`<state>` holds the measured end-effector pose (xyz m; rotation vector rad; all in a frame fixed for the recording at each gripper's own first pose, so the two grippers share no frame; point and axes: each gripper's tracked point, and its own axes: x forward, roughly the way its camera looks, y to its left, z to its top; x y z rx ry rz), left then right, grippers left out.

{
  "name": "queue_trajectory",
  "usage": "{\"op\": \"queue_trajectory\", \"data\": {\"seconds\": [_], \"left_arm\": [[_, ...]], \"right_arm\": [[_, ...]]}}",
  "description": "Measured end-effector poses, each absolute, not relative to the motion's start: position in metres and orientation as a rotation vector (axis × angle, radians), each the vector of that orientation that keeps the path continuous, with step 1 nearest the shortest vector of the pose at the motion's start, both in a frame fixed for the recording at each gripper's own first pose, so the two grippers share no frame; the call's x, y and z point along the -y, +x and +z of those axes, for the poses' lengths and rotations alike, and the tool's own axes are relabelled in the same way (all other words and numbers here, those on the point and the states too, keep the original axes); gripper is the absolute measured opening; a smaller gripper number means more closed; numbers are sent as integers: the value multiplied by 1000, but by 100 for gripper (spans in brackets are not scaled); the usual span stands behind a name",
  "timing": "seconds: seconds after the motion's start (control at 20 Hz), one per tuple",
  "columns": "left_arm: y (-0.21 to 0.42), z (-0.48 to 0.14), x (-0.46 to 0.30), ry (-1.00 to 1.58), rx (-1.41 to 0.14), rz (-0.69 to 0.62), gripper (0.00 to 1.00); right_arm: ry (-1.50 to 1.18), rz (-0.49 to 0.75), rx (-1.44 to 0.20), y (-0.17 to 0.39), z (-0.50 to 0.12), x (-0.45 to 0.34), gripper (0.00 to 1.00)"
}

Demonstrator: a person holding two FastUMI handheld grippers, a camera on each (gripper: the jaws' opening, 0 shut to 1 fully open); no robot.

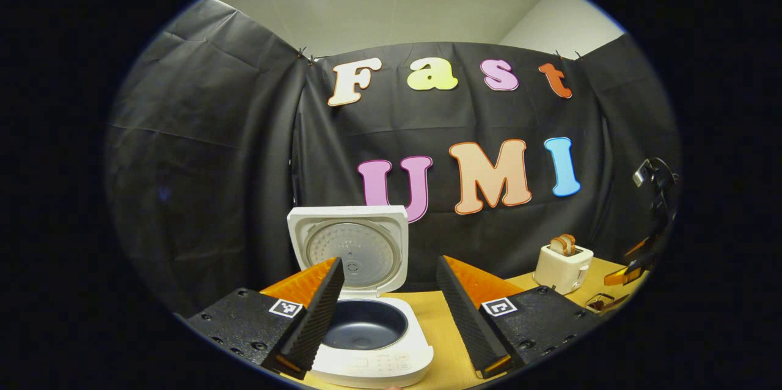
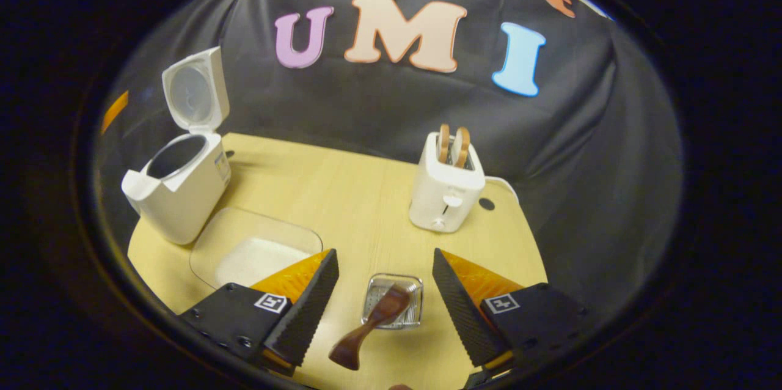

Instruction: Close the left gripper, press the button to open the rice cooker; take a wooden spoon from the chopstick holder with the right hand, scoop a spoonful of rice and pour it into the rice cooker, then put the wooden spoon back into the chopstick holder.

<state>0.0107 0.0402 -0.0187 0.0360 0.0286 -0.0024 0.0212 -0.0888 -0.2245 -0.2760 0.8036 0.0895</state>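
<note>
Left tool (image 1: 388,316) spread wide, level above rice cooker (image 1: 372,341); right tool (image 2: 385,310) spread, angled down over wooden spoon (image 2: 369,327).

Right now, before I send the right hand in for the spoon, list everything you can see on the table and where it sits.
Rice cooker: one, white, far left of the table, lid standing open, dark inner pot looks empty.
Rice tray: one, clear with white rice, beside the rice cooker's near side.
Chopstick holder: one, clear, near edge, between the right gripper's fingers in its view.
Wooden spoon: one, brown, resting in the chopstick holder, leaning out toward the camera.
Toaster: one, white, back right, two bread slices sticking up.
Table: one, light wood.
Left gripper: open, above the rice cooker.
Right gripper: open, above the chopstick holder.
</note>
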Motion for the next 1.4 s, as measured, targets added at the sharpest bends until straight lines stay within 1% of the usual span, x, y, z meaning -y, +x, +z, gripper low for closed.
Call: {"op": "queue_trajectory", "data": {"seconds": [0.05, 0.15, 0.35, 0.4, 0.45, 0.55, 0.7, 0.85, 0.9, 1.0, 1.05, 1.1, 1.2, 1.25, 1.3, 1.4], "left_arm": [[9, -21, -42, 35, -33, 4, 90], [5, -20, -46, 36, -32, 16, 90], [-5, -18, -52, 52, -28, 39, 90], [-7, -18, -52, 51, -28, 43, 90], [-8, -19, -52, 48, -29, 45, 90], [-11, -21, -54, 51, -36, 52, 90], [-15, -20, -56, 58, -38, 61, 90], [-17, -17, -61, 67, -31, 74, 90], [-18, -16, -62, 67, -29, 77, 90], [-20, -18, -65, 64, -33, 84, 90], [-20, -20, -68, 61, -36, 90, 90], [-20, -22, -69, 53, -41, 96, 90], [-21, -24, -73, 42, -47, 103, 90], [-21, -24, -75, 39, -45, 109, 90], [-21, -24, -77, 37, -43, 113, 90], [-20, -29, -79, 26, -50, 119, 90]], "right_arm": [[-273, 87, -830, 18, -231, 92, 95], [-258, 76, -888, 13, -242, 98, 95], [-216, 66, -1063, -11, -275, 111, 95], [-219, 68, -1104, -18, -286, 116, 100], [-224, 74, -1142, -26, -294, 119, 95], [-189, 87, -1183, -30, -301, 116, 96], [-146, 96, -1248, -36, -310, 115, 85], [-118, 144, -1368, -49, -321, 110, 75], [-128, 162, -1413, -56, -324, 110, 67], [-167, 191, -1471, -63, -326, 112, 66], [-185, 206, -1473, -59, -325, 112, 64], [-189, 210, -1488, -60, -325, 112, 67], [-202, 213, -1499, -59, -323, 113, 67], [-218, 214, -1491, -56, -321, 114, 66], [-241, 212, -1479, -54, -319, 115, 67], [-313, 221, -1433, -46, -315, 116, 67]]}}
